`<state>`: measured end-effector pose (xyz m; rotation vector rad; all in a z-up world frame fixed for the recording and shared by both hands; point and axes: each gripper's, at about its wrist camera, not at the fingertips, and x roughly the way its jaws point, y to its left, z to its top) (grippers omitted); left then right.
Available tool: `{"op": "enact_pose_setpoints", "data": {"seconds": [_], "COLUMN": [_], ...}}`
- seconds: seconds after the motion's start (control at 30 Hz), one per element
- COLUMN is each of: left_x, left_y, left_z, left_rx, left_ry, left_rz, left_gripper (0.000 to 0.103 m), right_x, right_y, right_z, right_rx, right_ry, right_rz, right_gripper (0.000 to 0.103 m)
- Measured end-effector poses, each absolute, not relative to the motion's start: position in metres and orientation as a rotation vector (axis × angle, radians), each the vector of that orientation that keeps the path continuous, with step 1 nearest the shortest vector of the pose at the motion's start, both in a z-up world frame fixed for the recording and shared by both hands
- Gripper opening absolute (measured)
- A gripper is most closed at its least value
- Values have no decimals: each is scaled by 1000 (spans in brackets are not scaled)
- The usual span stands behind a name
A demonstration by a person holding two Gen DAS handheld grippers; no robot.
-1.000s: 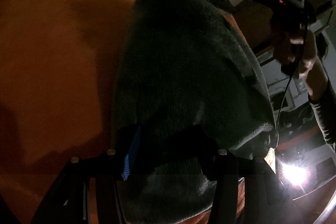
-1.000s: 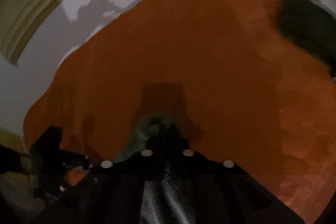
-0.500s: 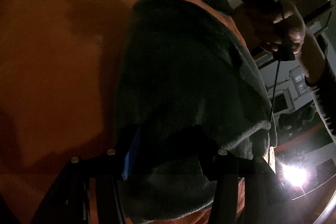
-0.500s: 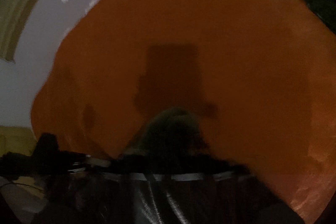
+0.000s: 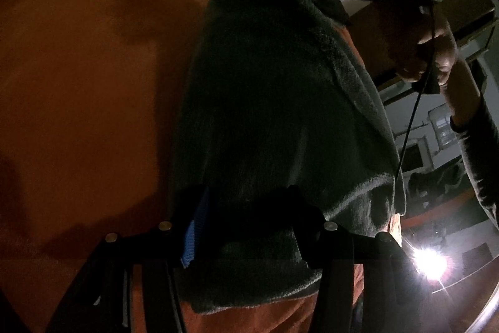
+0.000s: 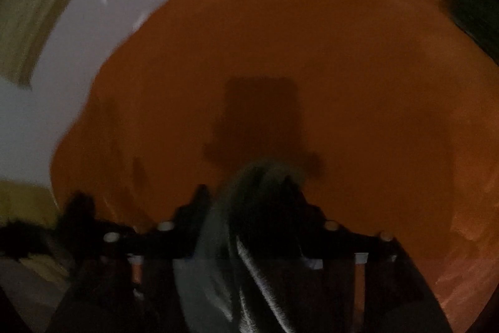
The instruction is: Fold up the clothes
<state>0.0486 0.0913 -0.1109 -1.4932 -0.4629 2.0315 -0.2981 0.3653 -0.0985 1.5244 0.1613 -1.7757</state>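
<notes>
Dropped lower toward the orange surface (image 6: 358, 67) since a second ago, with the right gripper (image 6: 246, 192) tipped further down and its fingers, clamped tight then, now parting. Opening at this moment, with a bunched fold of the dark grey fleece garment (image 5: 274, 102) between the fingers (image 6: 199, 198) and no clear pinch left on it in the blurred right wrist view. Seems to be the end of a fold: far edge carried over and being let go.

Left gripper (image 5: 246, 208) unchanged in spread, fingers about half apart, the near hem of the garment thick between them and apparently held; blue pad (image 5: 195, 233) showing on the left-hand finger. Garment spread ahead of those fingers on the orange surface, its far end under the right gripper, gripped by a hand (image 5: 433, 52).

Next, probably: release the near hem too, clear both pairs of fingers without dragging the fleece, then press the fold flat.
</notes>
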Motion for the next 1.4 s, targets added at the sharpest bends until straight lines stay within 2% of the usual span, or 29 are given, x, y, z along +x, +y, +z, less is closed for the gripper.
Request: {"op": "enact_pose_setpoints", "data": {"seconds": [0.03,0.2,0.23,0.3,0.4,0.47,0.5,0.57,0.6,0.63,0.67,0.7,0.73,0.8,0.87,0.9,1.0,1.07,1.13,1.27,1.33,1.4], "left_x": [50,71,82,95,100,103,104,109,112,114,117,120,122,126,131,132,133,128,115,30,23,26], "left_y": [94,119,122,129,136,137,137,137,138,138,142,146,149,156,163,166,176,188,213,112,119,134], "left_z": [-112,-112,-109,-107,-106,-104,-103,-102,-101,-101,-102,-104,-107,-113,-118,-115,-98,-93,-94,-93,-102,-122], "left_rx": [-1491,-1495,-1499,-1502,-1510,-1525,-1533,-1559,-1567,-1574,-1589,-1604,-1621,-1655,-1688,-1674,-1601,-1582,-1571,-1589,-1608,-1619], "left_ry": [-459,-477,-478,-475,-482,-502,-511,-513,-512,-511,-478,-443,-429,-403,-377,-380,-414,-445,-464,-444,-436,-421], "left_rz": [2035,2043,2043,2046,2049,2038,2032,2026,2018,2010,2018,2027,2027,2025,2022,2028,2043,2018,1989,1958,1944,1940], "left_gripper": [52,52,52,52,52,52,52,52,52,52,52,52,52,52,52,52,52,52,52,52,52,52], "right_x": [-297,-290,-292,-297,-308,-300,-292,-272,-264,-257,-249,-252,-255,-266,-272,-272,-255,-234,-223,-194,-179,-163], "right_y": [362,377,385,400,419,423,416,406,402,397,393,397,401,418,426,429,452,485,527,615,650,659], "right_z": [-104,-98,-89,-72,-70,-69,-74,-87,-95,-103,-111,-116,-121,-122,-124,-123,-83,-54,-41,-68,-89,-105], "right_rx": [1540,1489,1450,1364,1431,1441,1449,1489,1500,1509,1516,1517,1517,1515,1561,1578,1455,1369,1354,1478,1542,1553], "right_ry": [209,150,141,124,-27,-64,-67,-21,64,155,247,278,304,182,108,87,70,123,107,-66,-155,-154], "right_rz": [-1775,-1901,-1984,-2154,-2085,-2011,-1948,-1833,-1841,-1854,-1865,-1931,-2003,-2078,-2050,-2031,-2027,-2121,-2200,-2224,-2198,-2183], "right_gripper": [16,10,0,0,0,2,7,51,54,54,32,15,10,11,25,28,30,47,48,48,48,48]}}
